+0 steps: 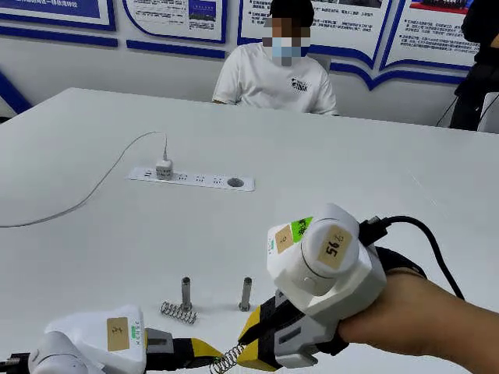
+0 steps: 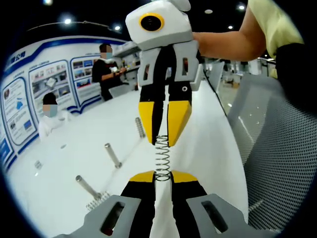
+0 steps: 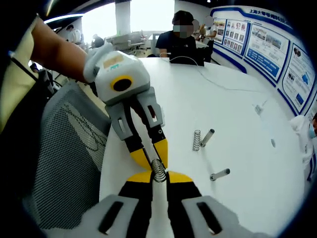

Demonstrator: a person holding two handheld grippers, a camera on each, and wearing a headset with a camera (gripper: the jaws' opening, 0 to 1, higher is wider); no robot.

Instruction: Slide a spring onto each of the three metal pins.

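White desk [image 1: 335,148], wide, mostly bare. Held left gripper [image 2: 162,177] and right gripper [image 2: 163,141] nose to nose at its six o'clock edge, both sets of jaws clamped on one spring [image 2: 162,157], an end each. Risked stretching the coil under any pull apart, or flicking it away on uneven release. Saw bare metal pins [image 1: 186,292] upright at twelve o'clock, a loose spring [image 1: 178,312] beside one. Read roughly "56" on the right gripper's tag [image 1: 334,246].

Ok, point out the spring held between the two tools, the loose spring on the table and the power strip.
held spring [image 2: 162,157], left gripper view, its middle coils.
loose spring [image 1: 178,312], head view, its middle.
power strip [image 1: 204,180], head view, bare top face.
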